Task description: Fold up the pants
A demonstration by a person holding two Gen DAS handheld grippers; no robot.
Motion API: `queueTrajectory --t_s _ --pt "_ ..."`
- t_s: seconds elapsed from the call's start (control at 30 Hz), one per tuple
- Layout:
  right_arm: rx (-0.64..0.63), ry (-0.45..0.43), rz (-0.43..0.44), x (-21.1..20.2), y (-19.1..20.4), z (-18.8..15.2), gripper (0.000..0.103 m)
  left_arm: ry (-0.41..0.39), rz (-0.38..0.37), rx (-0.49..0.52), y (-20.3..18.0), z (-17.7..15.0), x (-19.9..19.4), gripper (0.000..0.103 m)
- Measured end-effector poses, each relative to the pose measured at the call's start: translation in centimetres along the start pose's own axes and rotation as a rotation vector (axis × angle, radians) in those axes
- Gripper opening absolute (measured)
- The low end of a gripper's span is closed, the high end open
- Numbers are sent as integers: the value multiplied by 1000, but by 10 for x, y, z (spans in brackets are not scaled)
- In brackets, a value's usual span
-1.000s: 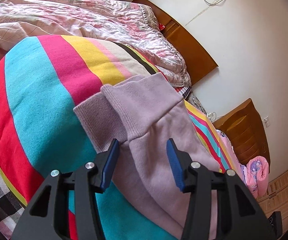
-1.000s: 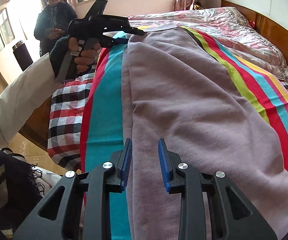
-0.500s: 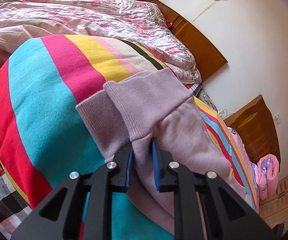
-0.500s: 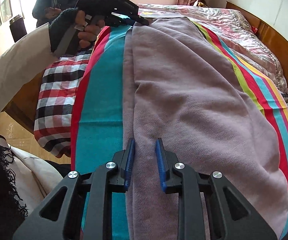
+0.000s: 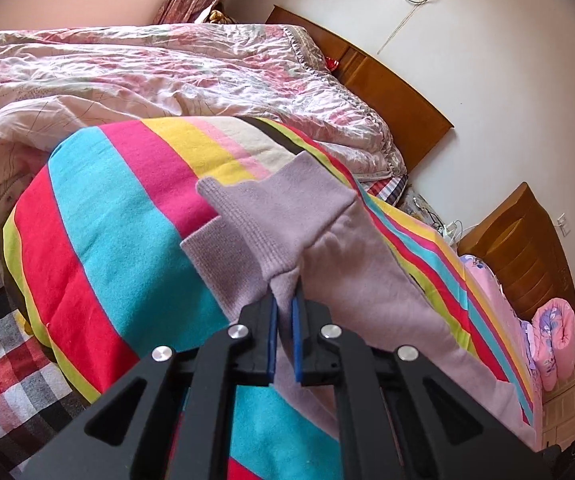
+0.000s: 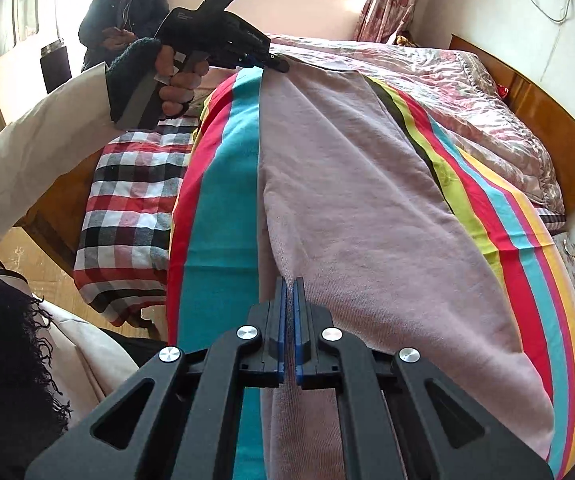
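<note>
The left gripper (image 5: pixel 283 300) and right gripper (image 6: pixel 289 292) had just pinched shut on the pants (image 6: pixel 359 184), lying mid-frame on the striped blanket (image 6: pixel 215 216), so both should lift evenly together.

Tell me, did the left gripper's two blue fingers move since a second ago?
Yes. The left gripper has just been closing on the purple pants near the cuffs; its place over the striped blanket is about the same.
</note>
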State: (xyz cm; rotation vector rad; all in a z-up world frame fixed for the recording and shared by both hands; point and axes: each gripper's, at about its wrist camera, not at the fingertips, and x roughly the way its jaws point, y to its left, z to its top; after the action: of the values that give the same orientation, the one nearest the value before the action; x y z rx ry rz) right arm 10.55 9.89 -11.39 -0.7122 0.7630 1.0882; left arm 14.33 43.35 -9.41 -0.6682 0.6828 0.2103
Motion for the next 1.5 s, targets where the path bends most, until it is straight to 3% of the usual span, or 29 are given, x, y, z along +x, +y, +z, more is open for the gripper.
queueTrajectory --t_s 0.07,0.2,0.3,0.37,0.4,0.43,0.47,0.5,0.6,0.67,0.73,0.87,0.93,1.03,1.07,1.1,1.17,1.37,1.43,1.5 --pt "9 31 11 16 4 -5 3 38 7 -11 11 -7 18 6" --pt "15 15 1 7 7 -3 3 22 3 -7 9 -7 11 8" --pt "33 30 4 14 7 -9 6 37 5 30 7 -9 16 17" --pt "61 15 38 12 7 -11 17 39 -16 44 4 -11 13 31" --pt "66 16 66 8 7 -12 38 35 9 51 0 -11 8 37" --pt "71 -5 82 1 5 -13 64 9 95 55 -6 -11 1 49" --pt "79 -38 77 -9 2 -14 68 -45 194 72 -16 -10 -9 70" --pt "99 -62 71 -18 -5 -14 68 -105 204 115 -28 -8 -19 71" --pt "177 -130 -21 -42 -41 -17 68 -146 120 205 -69 5 -31 71" --pt "251 -150 -95 -46 -72 -22 68 -109 39 260 -96 15 -20 73" --pt "380 -146 -183 -46 -107 -35 68 -28 12 296 -119 20 9 75" --pt "581 -140 -235 -57 -146 -75 68 142 39 352 -139 8 82 75" --pt "638 -136 -244 -67 -154 -98 71 144 122 409 -138 5 109 75" --pt "754 -30 -265 -60 -170 -143 76 147 179 429 -139 7 126 76" --pt "777 22 -277 -54 -170 -160 76 145 195 429 -140 7 127 77" --pt "735 -20 -295 -60 -162 -171 75 139 205 432 -141 6 129 77" --pt "767 -40 -270 -72 -155 -186 75 110 217 461 -139 1 130 78" --pt "767 30 -345 -91 -145 -194 75 43 246 484 -141 -6 122 79" --pt "745 -16 -374 -101 -146 -188 75 -39 341 517 -161 -11 101 75" --pt "747 -48 -412 -112 -154 -187 76 -111 283 563 -194 -23 69 77"
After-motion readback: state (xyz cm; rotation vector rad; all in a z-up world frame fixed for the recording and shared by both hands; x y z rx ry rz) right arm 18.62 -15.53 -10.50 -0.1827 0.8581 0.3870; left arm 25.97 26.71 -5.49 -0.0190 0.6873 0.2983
